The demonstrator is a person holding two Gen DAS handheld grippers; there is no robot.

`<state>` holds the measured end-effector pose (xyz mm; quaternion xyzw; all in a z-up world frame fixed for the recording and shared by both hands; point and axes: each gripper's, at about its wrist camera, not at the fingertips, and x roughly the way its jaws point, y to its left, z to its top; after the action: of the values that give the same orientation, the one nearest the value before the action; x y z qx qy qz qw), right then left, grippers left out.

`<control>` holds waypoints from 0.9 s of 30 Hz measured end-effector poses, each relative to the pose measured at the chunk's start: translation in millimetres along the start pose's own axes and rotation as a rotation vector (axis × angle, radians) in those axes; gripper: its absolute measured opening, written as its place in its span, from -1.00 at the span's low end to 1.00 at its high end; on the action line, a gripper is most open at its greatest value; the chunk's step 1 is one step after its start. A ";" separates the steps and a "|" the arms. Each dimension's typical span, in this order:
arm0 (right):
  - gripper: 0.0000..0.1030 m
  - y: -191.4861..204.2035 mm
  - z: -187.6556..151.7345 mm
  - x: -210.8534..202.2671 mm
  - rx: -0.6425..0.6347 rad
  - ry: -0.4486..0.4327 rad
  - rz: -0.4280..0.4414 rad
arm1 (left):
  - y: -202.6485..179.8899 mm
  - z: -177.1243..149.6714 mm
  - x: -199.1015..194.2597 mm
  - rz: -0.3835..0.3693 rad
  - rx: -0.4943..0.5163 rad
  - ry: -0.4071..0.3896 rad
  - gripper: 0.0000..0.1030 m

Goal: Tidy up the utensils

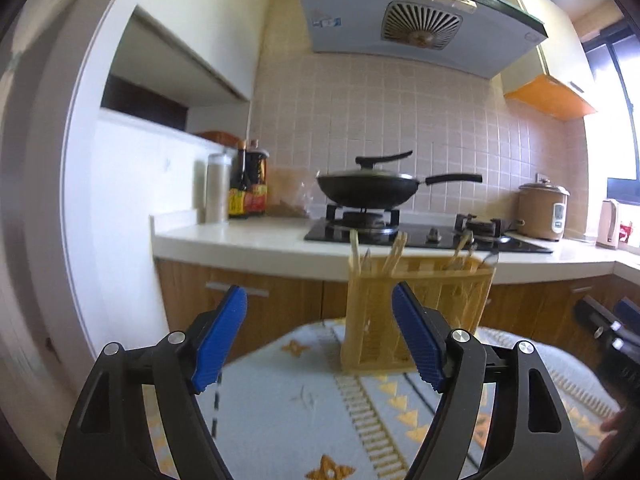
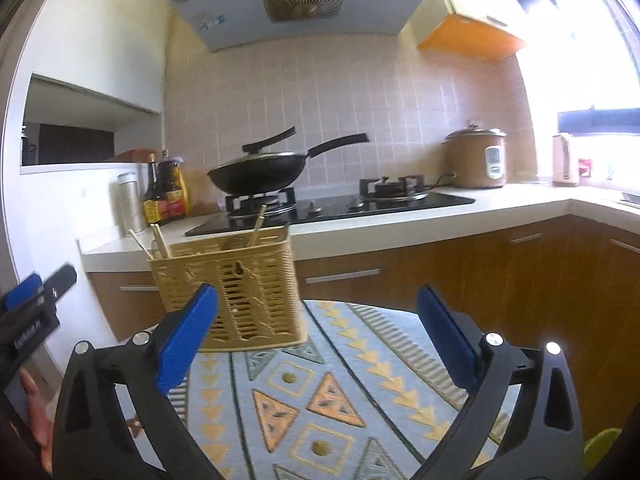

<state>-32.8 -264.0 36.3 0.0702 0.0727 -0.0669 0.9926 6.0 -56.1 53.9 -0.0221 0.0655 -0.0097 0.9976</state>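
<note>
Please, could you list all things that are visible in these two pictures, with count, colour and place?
utensil basket: one, beige, on the patterned tablecloth
chopsticks: several, wooden, upright in basket
wok: one, black, lidded, on left burner
gas stove: one, black, in white counter
sauce bottles: two, dark, left of stove
rice cooker: one, brown, right of stove
range hood: one, pale, above stove
left gripper: blue pads, open, empty
right gripper: blue pads, open, empty
</note>
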 end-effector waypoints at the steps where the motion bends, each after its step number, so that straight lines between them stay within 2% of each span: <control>1: 0.85 -0.8 -1.4 -2.4 -0.011 -0.007 0.002 | 1.5 -6.8 -1.1 -0.017 0.001 0.001 0.43; 5: 0.85 -0.9 -9.8 -6.2 -0.057 -0.057 0.008 | 4.6 -17.5 0.1 -0.052 -0.008 0.032 0.48; 7: 0.85 1.7 -9.8 -0.7 -0.082 -0.032 0.004 | 3.0 -19.7 1.0 -0.048 0.001 0.029 0.62; 9: 0.85 1.1 -10.8 2.4 -0.092 -0.016 0.001 | 0.5 -22.2 2.9 -0.024 0.030 0.034 0.66; 12: 0.85 -0.3 -11.5 6.2 -0.079 0.003 -0.011 | 5.1 -22.7 5.4 -0.018 0.013 0.045 0.77; 14: 0.85 -0.6 -12.8 9.2 -0.092 0.020 -0.039 | 7.9 -23.6 7.2 0.010 0.009 0.048 0.77; 22: 0.85 -0.7 -13.4 10.7 -0.104 0.028 -0.045 | -3.7 -27.1 14.3 0.010 0.077 0.088 0.81; 27: 0.85 -2.9 -15.5 17.0 -0.093 0.065 -0.040 | -12.4 -30.2 10.2 0.012 0.122 0.061 0.82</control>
<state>-18.6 -266.6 18.1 0.0247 0.1092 -0.0808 0.9904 11.9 -70.1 23.3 0.0396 0.0953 -0.0083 0.9946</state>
